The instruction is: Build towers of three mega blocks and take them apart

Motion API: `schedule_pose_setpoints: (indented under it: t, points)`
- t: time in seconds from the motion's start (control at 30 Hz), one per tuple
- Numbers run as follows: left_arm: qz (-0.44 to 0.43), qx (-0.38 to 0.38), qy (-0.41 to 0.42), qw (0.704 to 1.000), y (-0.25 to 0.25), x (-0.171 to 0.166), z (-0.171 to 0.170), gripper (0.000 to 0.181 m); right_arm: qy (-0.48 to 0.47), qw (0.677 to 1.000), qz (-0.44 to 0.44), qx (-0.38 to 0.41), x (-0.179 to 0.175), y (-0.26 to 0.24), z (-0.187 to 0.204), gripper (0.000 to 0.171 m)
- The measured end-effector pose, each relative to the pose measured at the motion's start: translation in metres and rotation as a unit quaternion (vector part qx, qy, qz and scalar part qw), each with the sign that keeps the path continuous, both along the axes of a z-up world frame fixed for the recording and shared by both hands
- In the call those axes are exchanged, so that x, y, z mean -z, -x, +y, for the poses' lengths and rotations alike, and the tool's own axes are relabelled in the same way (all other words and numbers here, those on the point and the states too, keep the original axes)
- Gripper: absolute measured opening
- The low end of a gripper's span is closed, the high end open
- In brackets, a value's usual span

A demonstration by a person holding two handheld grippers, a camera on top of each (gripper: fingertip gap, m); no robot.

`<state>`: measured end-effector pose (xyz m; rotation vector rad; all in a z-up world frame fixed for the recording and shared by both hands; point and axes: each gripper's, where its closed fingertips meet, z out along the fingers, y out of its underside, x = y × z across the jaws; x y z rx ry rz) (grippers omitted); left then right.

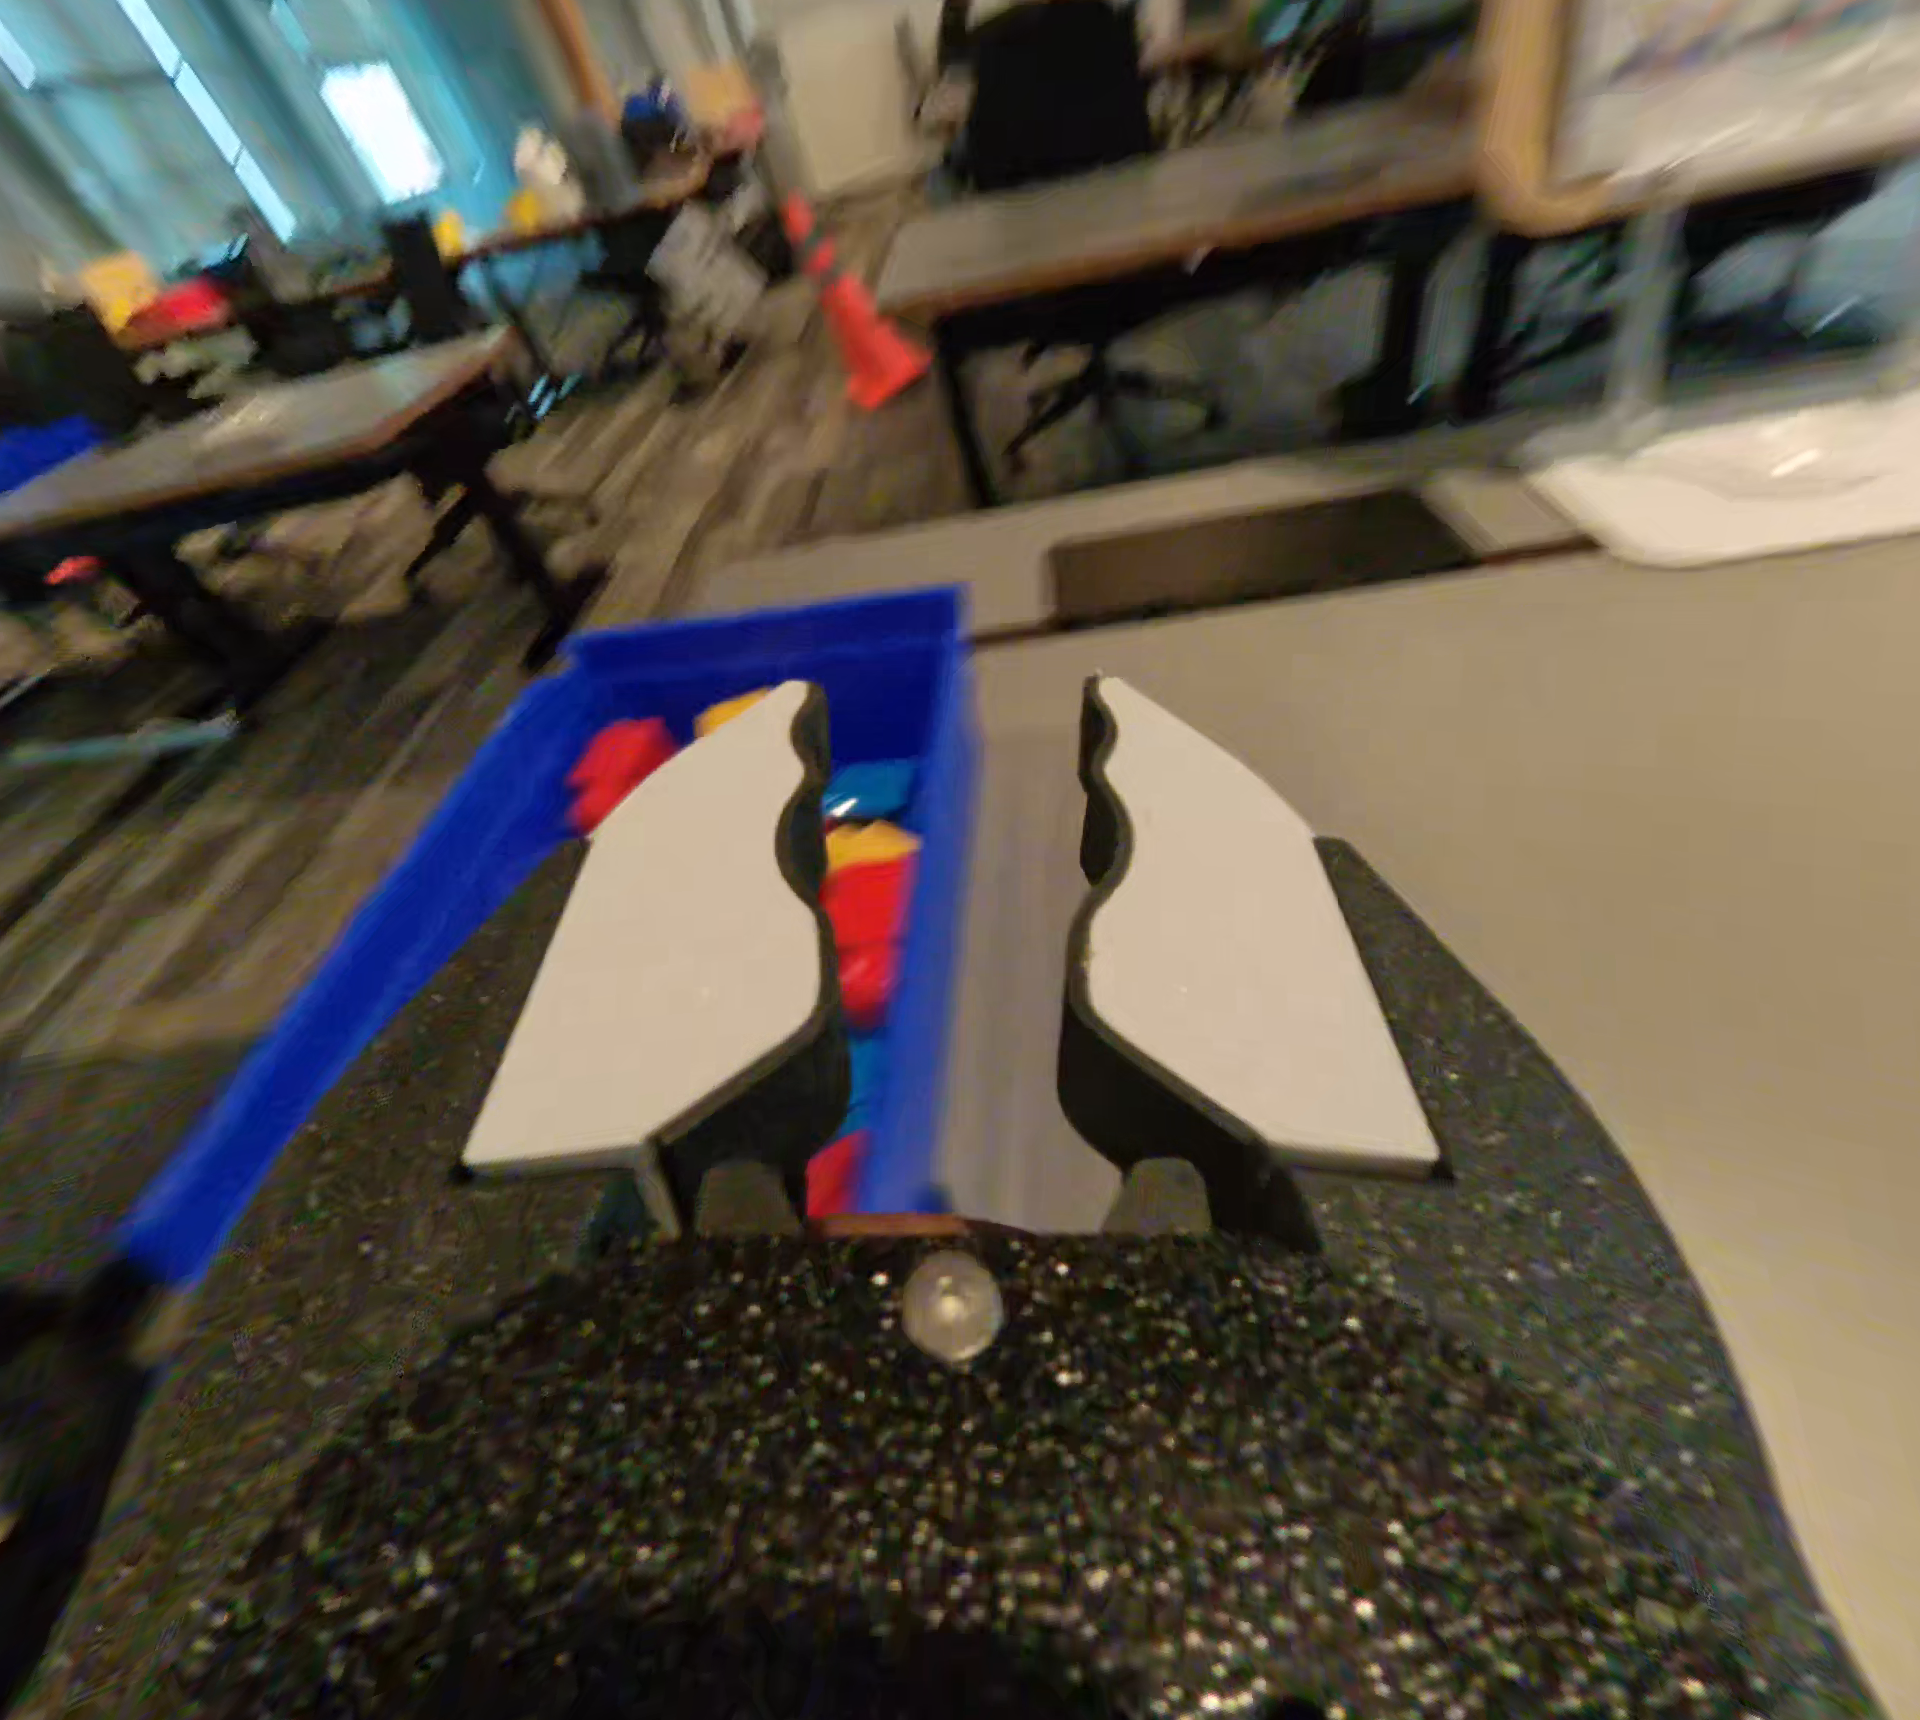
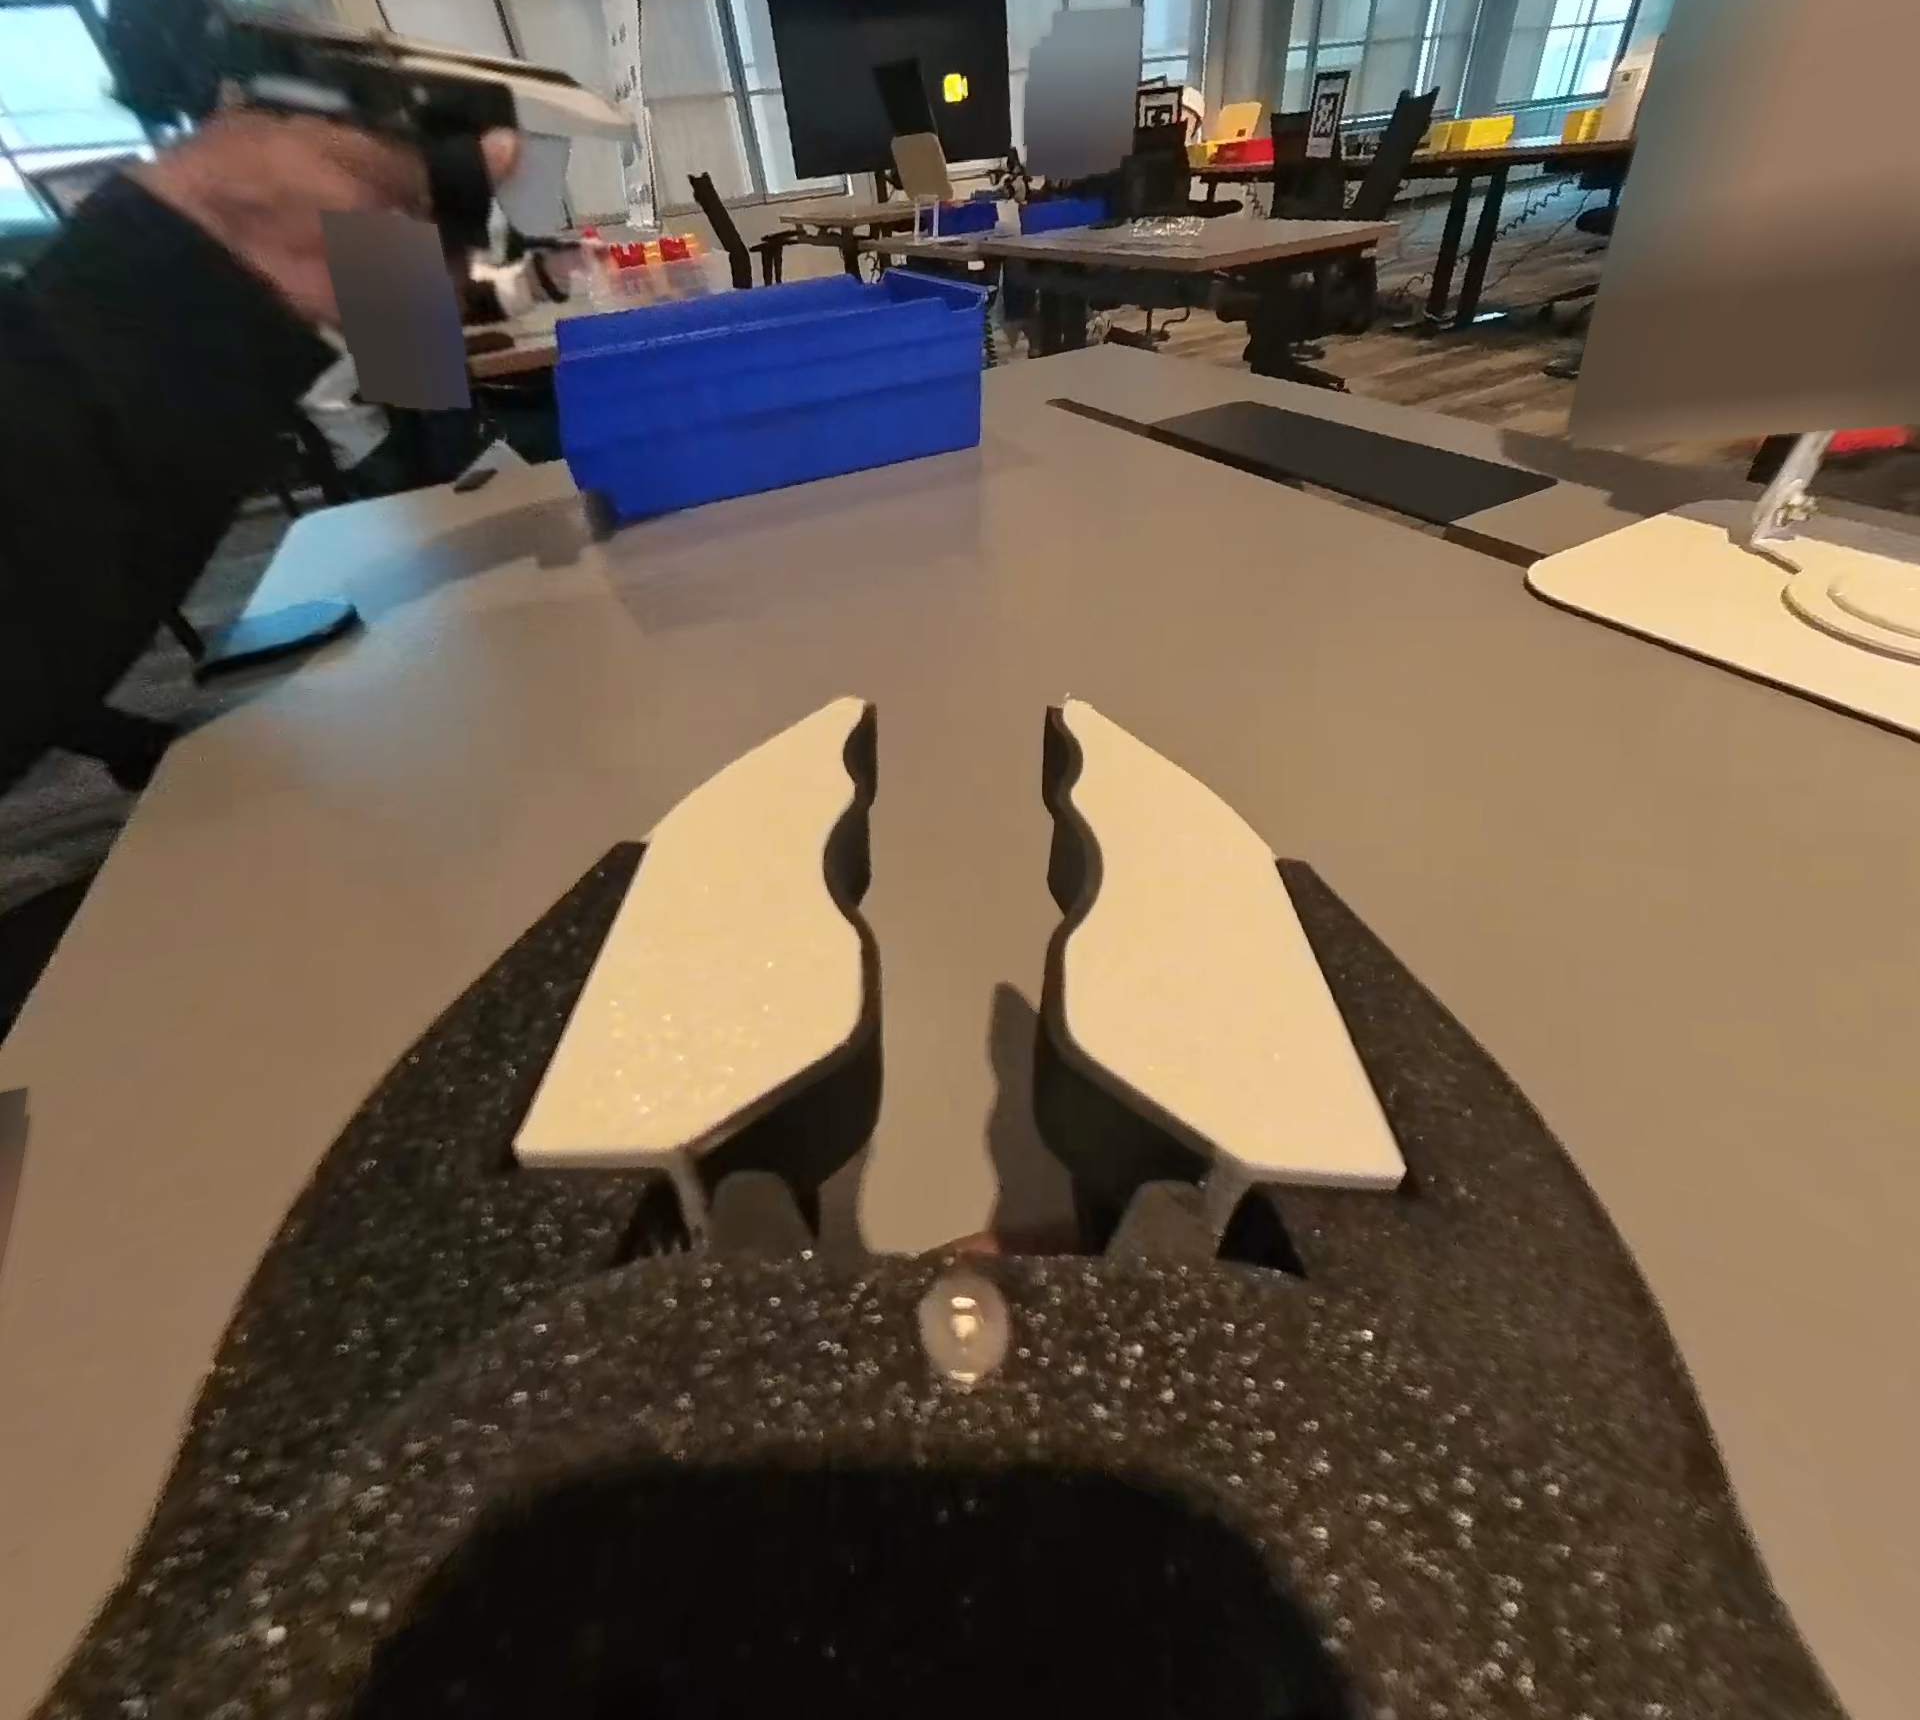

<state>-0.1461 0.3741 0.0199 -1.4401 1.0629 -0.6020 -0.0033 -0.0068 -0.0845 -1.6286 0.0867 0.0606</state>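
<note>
A blue bin (image 1: 499, 849) stands at the left edge of the grey table (image 1: 1558, 839) and holds several red, yellow and blue mega blocks (image 1: 868, 901). My left gripper (image 1: 951, 699) is open and empty, held above the bin's right wall, and its left finger hides part of the blocks. In the right wrist view the same blue bin (image 2: 769, 392) stands at the far side of the table (image 2: 935, 610). My right gripper (image 2: 961, 714) is open and empty, low over bare tabletop. The left gripper (image 2: 488, 122) shows there, held by a hand above and left of the bin.
A white base plate of a stand (image 2: 1725, 621) lies at the table's right edge. A dark recessed strip (image 2: 1351, 460) runs along the far side. A person's dark sleeve (image 2: 125, 444) is at the left. Other desks and chairs stand behind. The grippers' ends are close to 40 cm from one another.
</note>
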Motion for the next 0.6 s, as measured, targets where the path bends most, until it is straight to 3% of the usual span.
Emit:
schedule_pose_setpoints:
  t: [0.13,0.23,0.43,0.6]
  points:
    - [0.205,-0.087,0.075,0.972,0.037,0.049,0.096,0.047,0.018,0.999,-0.026,-0.012,0.004,0.009,0.003,0.031]
    - [0.315,-0.108,0.144,0.932,0.048,0.108,0.136,0.049,0.029,0.999,-0.039,-0.017,0.007,0.015,0.003,0.031]
    - [0.390,-0.103,0.182,0.897,0.042,0.174,0.156,0.049,0.030,0.999,-0.040,-0.004,0.007,0.015,-0.002,0.031]
    - [0.397,-0.109,0.181,0.893,0.042,0.179,0.165,0.039,0.022,0.999,-0.023,0.021,0.005,0.006,-0.007,0.031]
